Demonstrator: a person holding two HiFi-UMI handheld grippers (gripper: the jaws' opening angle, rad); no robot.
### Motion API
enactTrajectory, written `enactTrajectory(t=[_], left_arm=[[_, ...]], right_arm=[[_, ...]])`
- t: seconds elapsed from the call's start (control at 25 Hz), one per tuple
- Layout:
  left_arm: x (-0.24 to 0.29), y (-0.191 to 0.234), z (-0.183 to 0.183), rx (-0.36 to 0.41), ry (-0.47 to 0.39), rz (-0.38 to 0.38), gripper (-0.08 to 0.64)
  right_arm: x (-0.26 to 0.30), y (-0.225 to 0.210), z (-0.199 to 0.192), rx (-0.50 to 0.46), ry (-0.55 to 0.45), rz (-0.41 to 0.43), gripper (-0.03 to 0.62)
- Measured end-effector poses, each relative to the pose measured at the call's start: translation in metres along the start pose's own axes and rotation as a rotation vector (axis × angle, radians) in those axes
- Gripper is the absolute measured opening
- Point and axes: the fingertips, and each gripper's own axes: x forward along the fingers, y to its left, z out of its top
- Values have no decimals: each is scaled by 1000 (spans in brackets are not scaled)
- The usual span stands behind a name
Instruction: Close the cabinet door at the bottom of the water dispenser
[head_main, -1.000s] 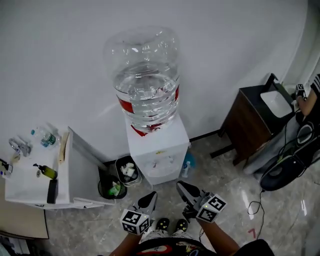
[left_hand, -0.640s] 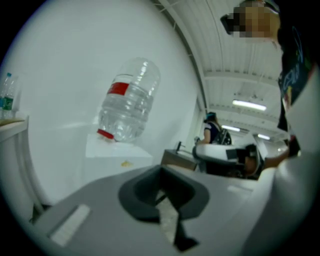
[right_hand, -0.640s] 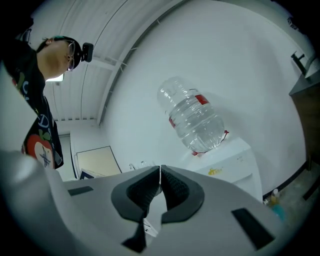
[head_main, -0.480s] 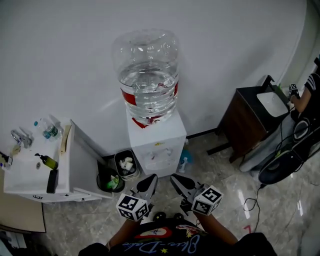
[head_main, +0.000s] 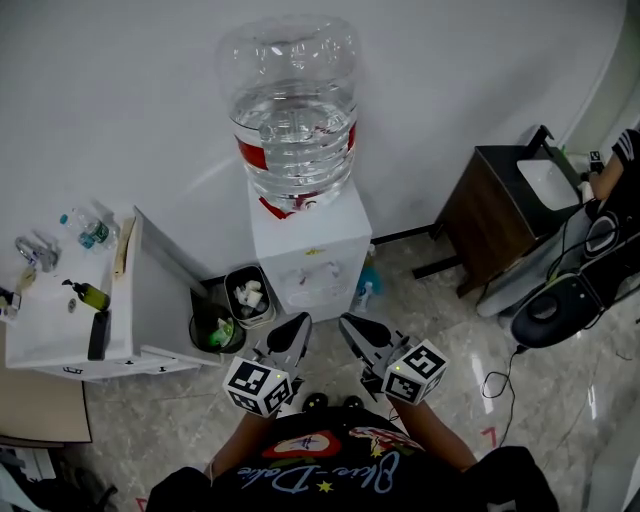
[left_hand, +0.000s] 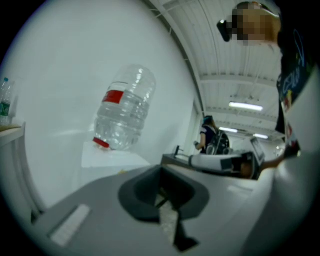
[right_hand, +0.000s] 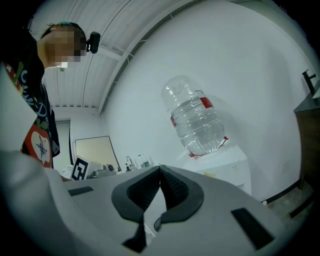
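The white water dispenser (head_main: 310, 250) stands against the wall with a large clear bottle (head_main: 293, 100) on top. Its taps face me; the bottom cabinet door is hidden below its front and behind my grippers. My left gripper (head_main: 293, 332) and right gripper (head_main: 352, 330) hover side by side in front of the dispenser, apart from it, both shut on nothing. The bottle (left_hand: 122, 110) shows beyond the left gripper (left_hand: 162, 176) in the left gripper view. Past the right gripper (right_hand: 160, 171), the bottle (right_hand: 195, 120) and dispenser (right_hand: 225, 165) appear again.
A white counter (head_main: 70, 330) with small bottles stands at the left, and two waste bins (head_main: 245, 295) sit between it and the dispenser. A small spray bottle (head_main: 366, 288) is on the floor at the dispenser's right. A dark cabinet (head_main: 500, 215) and a black chair (head_main: 555, 310) are at the right.
The head view has shifted. Both grippers now sit a little higher in it and nearer the dispenser's front, still side by side and shut.
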Motion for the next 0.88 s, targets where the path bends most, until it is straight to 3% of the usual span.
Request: enactTrajectory(t=[0.88], left_arm=[[-15, -6, -12, 2, 16, 1, -1]], right_arm=[[-7, 13, -2, -10, 8, 18, 15]])
